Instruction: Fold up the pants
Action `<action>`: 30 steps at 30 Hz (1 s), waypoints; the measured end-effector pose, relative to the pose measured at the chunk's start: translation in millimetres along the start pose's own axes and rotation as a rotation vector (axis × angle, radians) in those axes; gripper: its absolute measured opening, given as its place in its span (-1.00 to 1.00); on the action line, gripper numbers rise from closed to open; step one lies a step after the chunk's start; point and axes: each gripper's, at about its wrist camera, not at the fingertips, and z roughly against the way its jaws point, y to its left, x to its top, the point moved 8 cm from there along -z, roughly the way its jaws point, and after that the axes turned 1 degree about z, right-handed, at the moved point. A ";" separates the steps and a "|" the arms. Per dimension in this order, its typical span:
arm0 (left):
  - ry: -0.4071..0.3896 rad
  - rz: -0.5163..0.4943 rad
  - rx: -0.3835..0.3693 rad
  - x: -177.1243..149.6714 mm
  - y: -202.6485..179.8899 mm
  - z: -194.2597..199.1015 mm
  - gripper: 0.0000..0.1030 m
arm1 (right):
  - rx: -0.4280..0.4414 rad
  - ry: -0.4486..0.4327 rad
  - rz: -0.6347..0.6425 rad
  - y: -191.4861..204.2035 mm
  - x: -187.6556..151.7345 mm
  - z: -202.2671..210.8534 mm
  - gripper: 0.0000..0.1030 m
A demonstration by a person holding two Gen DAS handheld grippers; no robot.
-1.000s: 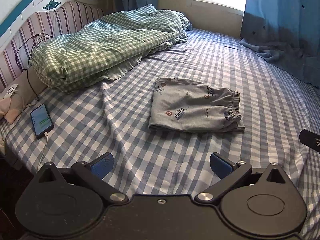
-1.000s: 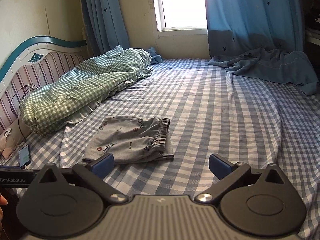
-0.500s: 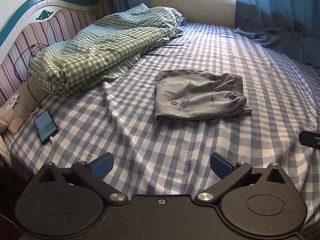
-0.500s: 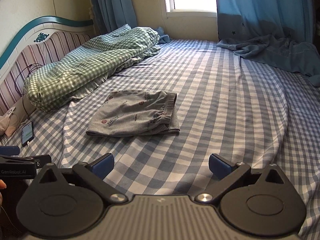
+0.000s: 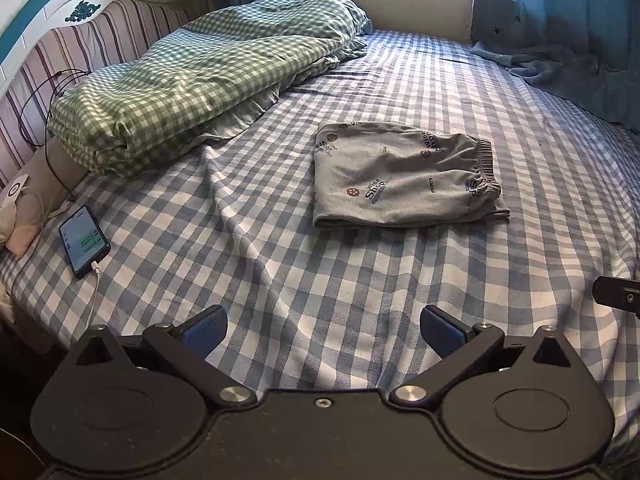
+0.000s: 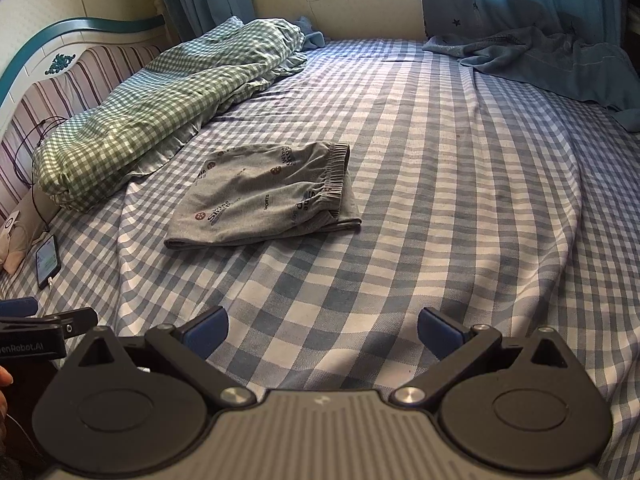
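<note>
Already the grey printed pants (image 5: 402, 176) lie as a compact folded packet on the blue checked bed sheet (image 5: 360, 288), roughly mid-bed, with the elastic waistband turned toward the curtain side and the fold edge toward the headboard. They rest flat and untouched by either tool, so the folding looks finished, or close to it. The left claw (image 5: 322, 330) hangs over the near edge of the bed with its blue pads spread wide and nothing between them; the right claw (image 6: 322, 330) is likewise wide open and empty, well short of the garment. Holding both tools back and open fits a retreat after release, leaving the packet undisturbed. A green checked duvet (image 5: 192, 80) is bunched along the striped headboard, apart from the pants, and a phone (image 5: 83, 240) on its charging cable lies near the bed's left edge, clear of the working area.

Compared with a second ago, both views sit higher and farther back: the pants appear smaller relative to the bed and farther up the frame. The garment itself keeps the same shape and spot, and the claws' opening is unchanged.
</note>
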 end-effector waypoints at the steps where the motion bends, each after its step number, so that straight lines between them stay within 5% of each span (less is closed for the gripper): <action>1: 0.000 -0.001 0.000 0.2 0.3 0.0 0.99 | -0.002 0.002 0.000 0.0 0.1 -0.4 1.00; 30: 0.000 -0.023 0.000 3.9 -6.4 -6.1 0.99 | -0.005 0.021 -0.001 -4.7 1.2 -6.3 1.00</action>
